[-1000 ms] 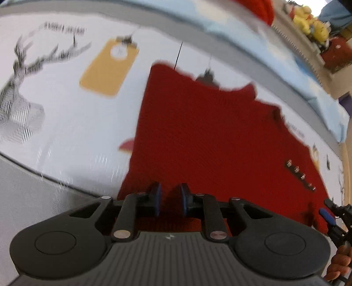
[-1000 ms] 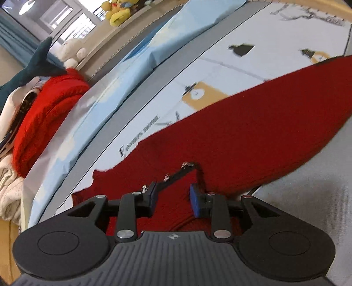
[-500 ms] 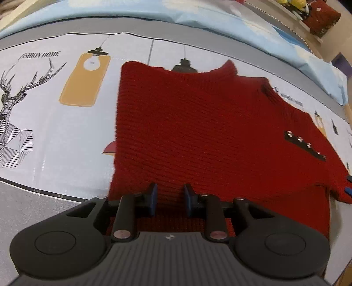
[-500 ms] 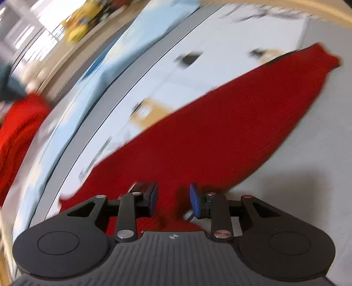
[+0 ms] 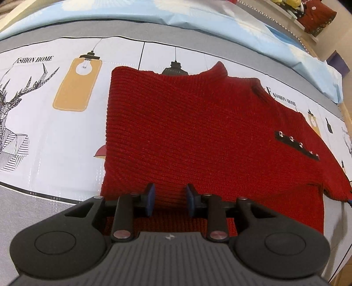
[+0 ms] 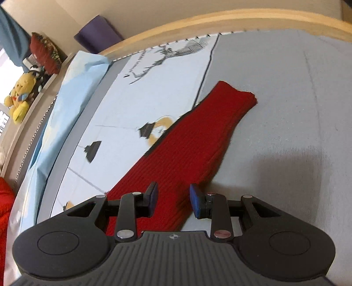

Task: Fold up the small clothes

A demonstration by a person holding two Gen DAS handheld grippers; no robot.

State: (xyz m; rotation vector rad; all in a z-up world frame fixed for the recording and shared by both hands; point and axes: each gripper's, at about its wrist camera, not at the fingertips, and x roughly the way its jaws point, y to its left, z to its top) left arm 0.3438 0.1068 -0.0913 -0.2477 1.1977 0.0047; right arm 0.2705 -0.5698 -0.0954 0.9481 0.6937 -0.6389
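A dark red knit sweater [image 5: 198,132] lies flat on the printed sheet [image 5: 44,114], with a black strip of small studs [image 5: 297,145] near its right shoulder. Its near edge is folded over a lower layer. My left gripper [image 5: 170,202] hovers over that near edge; its jaws are opening, the blue pads are apart and no cloth is pinched between them. In the right wrist view one sleeve [image 6: 198,136] stretches away diagonally across sheet and grey cover. My right gripper [image 6: 173,201] is open above the sleeve's near part, the knit showing below the gap.
A light blue blanket [image 5: 220,22] runs along the far side of the bed. A wooden bed frame [image 6: 242,19], a purple box [image 6: 96,33], a red cushion [image 6: 44,52] and a yellow plush toy [image 6: 19,99] lie beyond. Bright red clothing [image 6: 4,209] is piled at left.
My left gripper's pads have spread apart while it stayed over the sweater's near edge. My right gripper has swung from the sweater's studded part over to the outstretched sleeve.
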